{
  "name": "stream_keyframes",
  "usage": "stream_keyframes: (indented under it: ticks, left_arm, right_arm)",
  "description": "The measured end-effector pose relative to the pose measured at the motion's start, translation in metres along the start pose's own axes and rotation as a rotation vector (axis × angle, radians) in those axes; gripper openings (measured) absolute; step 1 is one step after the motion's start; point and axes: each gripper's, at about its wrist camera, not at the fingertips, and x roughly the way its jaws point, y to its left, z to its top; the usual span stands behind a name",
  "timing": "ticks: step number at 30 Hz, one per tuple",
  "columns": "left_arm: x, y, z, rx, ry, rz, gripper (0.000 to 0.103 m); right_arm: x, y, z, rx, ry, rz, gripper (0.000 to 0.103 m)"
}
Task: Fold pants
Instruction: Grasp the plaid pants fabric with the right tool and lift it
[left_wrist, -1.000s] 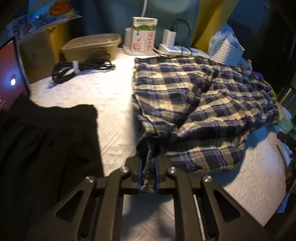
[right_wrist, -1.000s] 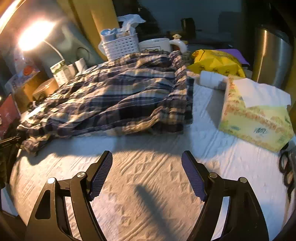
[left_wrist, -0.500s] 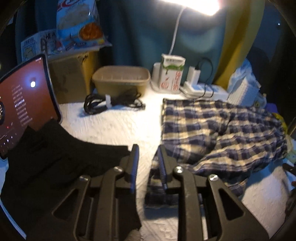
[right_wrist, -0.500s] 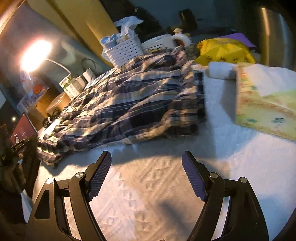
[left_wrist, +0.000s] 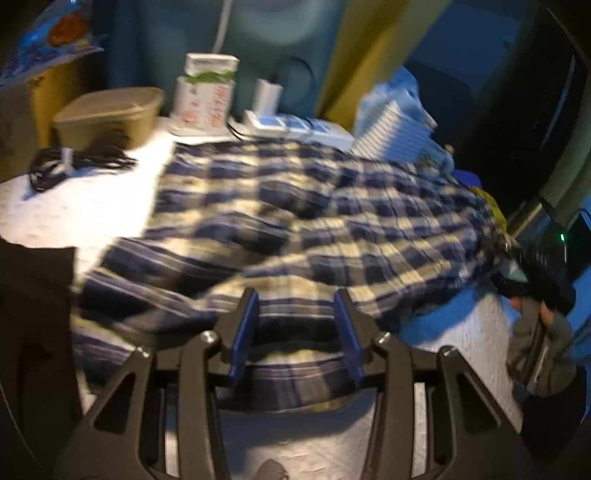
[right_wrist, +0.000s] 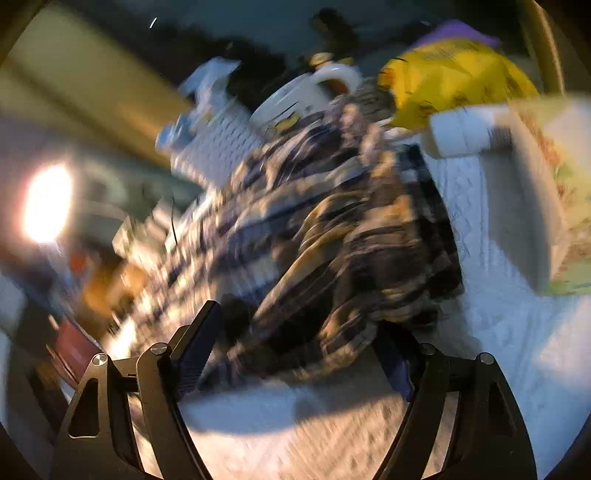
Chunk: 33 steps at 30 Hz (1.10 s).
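Pants (left_wrist: 295, 221), one plaid pair, lie rumpled across the middle of a white quilted tabletop (left_wrist: 92, 199) in a dim, lamp-lit room. Left claw (left_wrist: 295, 325) has just been opening, its pads apart above the near plaid edge. Right claw (right_wrist: 295, 354) is spread wide at the pants' other end. Only the left view shows one coiled black cable (left_wrist: 74, 162); only the right shows one yellow bag (right_wrist: 454, 74).

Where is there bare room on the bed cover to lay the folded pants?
The widest free patch of white cover lies between the plaid pants, the cable coil and the black garment. The far edge is crowded: tub, carton, power strip, basket.
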Motion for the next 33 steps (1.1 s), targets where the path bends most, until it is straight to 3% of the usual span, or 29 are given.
stream_keyframes:
  ticks: [1,2,4,7,16,25,28,33]
  left_arm:
    - [0.005,-0.002,-0.001,0.006,0.013,-0.001,0.044]
    - [0.009,-0.004,-0.002,0.008,0.023,0.001,0.044]
    - [0.011,-0.006,-0.004,0.01,0.034,0.0,0.044]
    - [0.007,-0.005,-0.007,0.023,0.038,0.005,0.044]
    - [-0.011,-0.009,-0.021,0.012,0.042,-0.03,0.044]
    - [0.012,-0.019,-0.008,0.109,0.071,0.011,0.044]
    - [0.031,-0.007,-0.005,0.086,0.105,0.027,0.044]
    - [0.031,0.002,0.004,0.048,0.092,0.043,0.044]
  right_arm:
    - [0.001,-0.003,0.002,0.028,-0.015,-0.001,0.062]
    - [0.003,-0.005,0.005,0.042,-0.013,-0.02,0.003]
    - [0.011,-0.01,0.006,0.07,0.03,-0.015,0.005]
    - [-0.007,0.0,0.006,0.008,-0.007,-0.027,0.005]
    - [-0.103,0.052,-0.008,-0.227,-0.082,-0.116,0.005]
    - [-0.08,-0.004,-0.025,-0.093,-0.022,-0.189,0.005]
    - [-0.078,-0.015,-0.03,-0.074,-0.012,-0.183,0.014]
    - [-0.083,-0.026,-0.043,-0.062,-0.024,-0.153,0.022]
